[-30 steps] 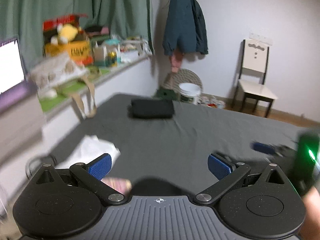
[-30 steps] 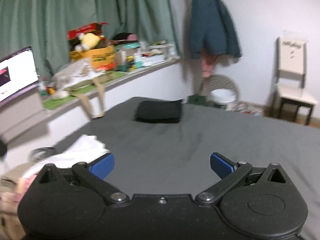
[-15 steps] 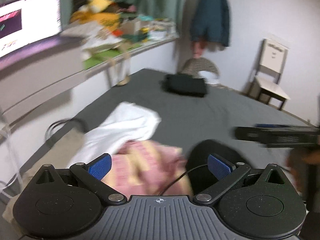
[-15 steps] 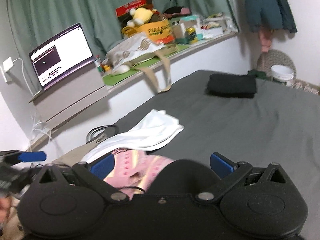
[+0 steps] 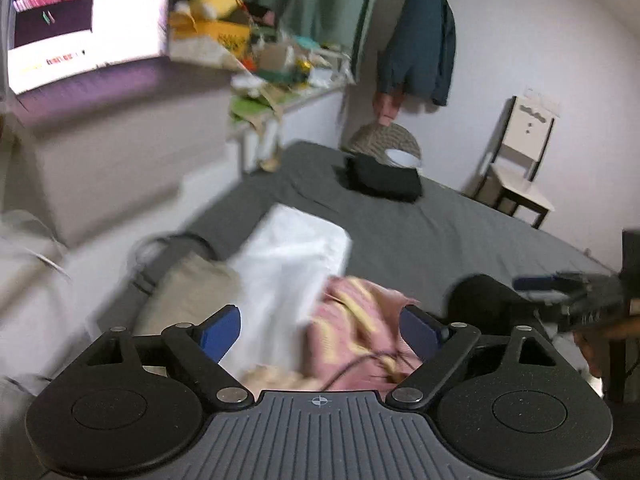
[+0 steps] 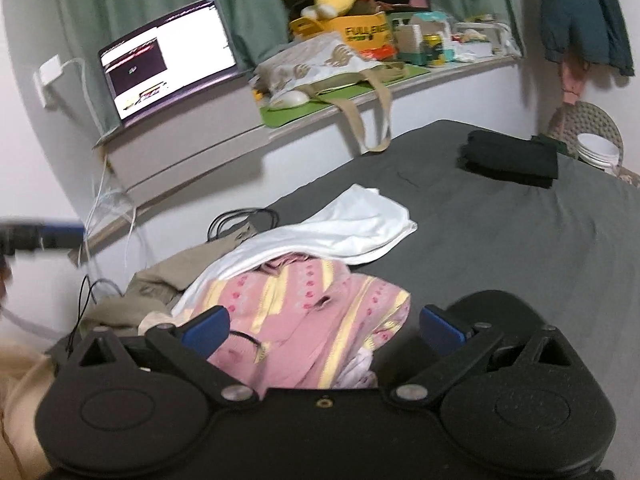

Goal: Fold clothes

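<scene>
Now your left hand-held gripper (image 5: 320,330) has its blue fingers wide apart and holds nothing. It hangs over a pink cloth with yellow stripes (image 5: 360,320). Your right hand-held gripper (image 6: 322,330) is wide open too, with nothing in it, and it hangs over the same pink cloth with yellow stripes (image 6: 308,320). That cloth lies in a heap at the near edge of the bed with the dark grey sheet (image 6: 520,240). A floppy white shirt (image 6: 352,232) lies partly on top of the pink cloth, and a tan cloth (image 6: 160,284) sits to the left of both. Farther off on the bed is a neatly folded black cloth (image 6: 508,158). Past the bed, an open laptop with a bright screen (image 6: 168,60) sits on a long white shelf (image 6: 224,136).
</scene>
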### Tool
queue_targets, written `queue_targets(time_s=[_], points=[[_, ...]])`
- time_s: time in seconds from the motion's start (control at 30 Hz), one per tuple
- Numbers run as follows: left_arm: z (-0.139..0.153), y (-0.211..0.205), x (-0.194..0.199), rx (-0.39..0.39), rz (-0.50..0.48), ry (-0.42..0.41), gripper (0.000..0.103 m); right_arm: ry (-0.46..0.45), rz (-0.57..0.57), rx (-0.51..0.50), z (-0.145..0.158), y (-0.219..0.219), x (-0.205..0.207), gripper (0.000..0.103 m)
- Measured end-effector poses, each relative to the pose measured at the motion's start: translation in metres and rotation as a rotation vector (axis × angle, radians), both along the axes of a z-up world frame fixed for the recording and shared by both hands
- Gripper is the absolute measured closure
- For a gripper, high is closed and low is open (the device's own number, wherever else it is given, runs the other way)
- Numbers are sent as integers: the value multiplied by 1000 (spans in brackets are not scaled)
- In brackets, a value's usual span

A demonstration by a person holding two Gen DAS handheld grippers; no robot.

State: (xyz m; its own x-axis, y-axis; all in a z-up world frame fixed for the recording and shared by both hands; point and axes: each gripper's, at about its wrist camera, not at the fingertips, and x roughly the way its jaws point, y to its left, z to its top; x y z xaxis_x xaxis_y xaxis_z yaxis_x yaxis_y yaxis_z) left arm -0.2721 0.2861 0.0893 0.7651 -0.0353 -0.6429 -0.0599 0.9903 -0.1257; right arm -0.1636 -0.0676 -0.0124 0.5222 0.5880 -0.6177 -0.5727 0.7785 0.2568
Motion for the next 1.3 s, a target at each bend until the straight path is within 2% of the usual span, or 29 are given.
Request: queue_targets(time_s=[0.1, 0.2, 0.23, 0.33, 0.4, 0.47, 0.5, 0.57, 0.6, 0.7, 0.73, 1.03, 1.2, 1.3], points=[[-2, 21, -2, 94, 70, 91, 15, 17, 10, 18, -2, -1, -5, 1], [-27, 38, 1, 84, 93, 147, 15, 20, 10, 21, -2, -4, -9, 1], [-39, 41, 4, 104, 103, 178, 15, 17, 9, 19, -2, -6, -11, 1], [-81, 40, 17, 251, 137, 318, 15, 16, 13, 25, -1, -10, -15, 1], [-102, 39, 20, 327, 152, 382, 18, 16, 10, 26, 0, -13, -17, 1], [-114, 39, 21, 309, 149, 414, 42, 19, 6, 28, -1, -15, -18, 1], [-118, 41, 20, 286, 149, 415, 48, 18, 5, 30, -1, -16, -18, 1], [-123, 44, 18, 259, 163, 417, 69, 13, 2, 30, -1, -18, -19, 1], [-125, 46, 17, 247, 171, 419, 71, 10, 1, 28, -1, -18, -20, 0], [-123, 41, 15, 269, 161, 368, 95, -1, -5, 24, 2, -21, -24, 0], [-118, 39, 14, 259, 154, 336, 99, -6, -7, 24, 3, -22, -25, 0], [-39, 10, 21, 97, 63, 3, 100, -55, -55, 52, 18, -45, -34, 0], [10, -17, 53, -7, -76, -136, 100, -72, -132, 79, 25, -71, -38, 0], [46, -52, 80, -26, -183, -213, 100, -95, -189, 104, 30, -89, -41, 0]])
